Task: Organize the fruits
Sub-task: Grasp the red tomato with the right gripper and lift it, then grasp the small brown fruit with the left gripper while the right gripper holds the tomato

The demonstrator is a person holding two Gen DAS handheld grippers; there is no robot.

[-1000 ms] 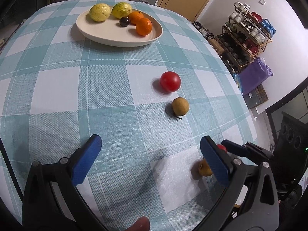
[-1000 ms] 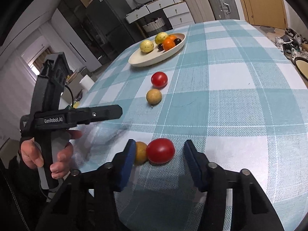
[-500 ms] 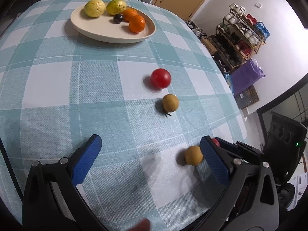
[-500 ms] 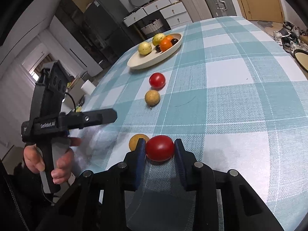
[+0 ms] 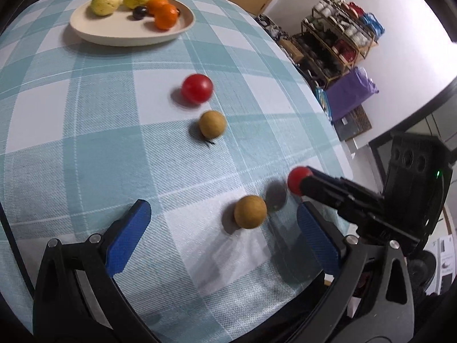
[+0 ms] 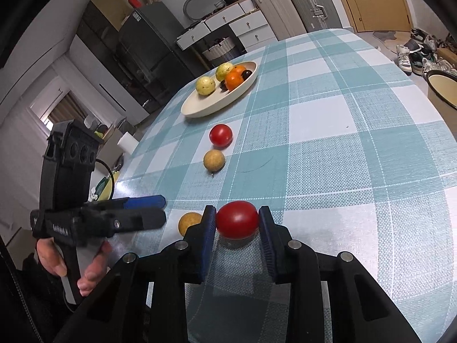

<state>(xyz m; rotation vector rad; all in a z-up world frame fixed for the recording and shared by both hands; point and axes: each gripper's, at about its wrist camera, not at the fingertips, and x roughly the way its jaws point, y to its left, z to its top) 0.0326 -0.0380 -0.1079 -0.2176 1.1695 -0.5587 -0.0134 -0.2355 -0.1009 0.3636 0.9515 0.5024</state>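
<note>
R gripper [image 6: 237,223] has its blue fingers [image 6: 208,228] pinching a red tomato [image 6: 237,219], held just above the checked counter [image 6: 342,157], near edge. L gripper [image 5: 221,225] fingers [image 5: 128,228] spread wide, nothing between the pads; a tan round fruit [image 5: 250,211] sits on the cloth just ahead of them, beside the R gripper's tip. Further out: 2nd tomato [image 6: 220,135] w/ another tan fruit [image 6: 214,159] next to it. Oval plate [image 6: 200,108] at far end holds 2 yellow-green fruits, oranges and a dark one.

checked table [image 5: 71,148] with fruit plate [image 5: 125,35]
</note>
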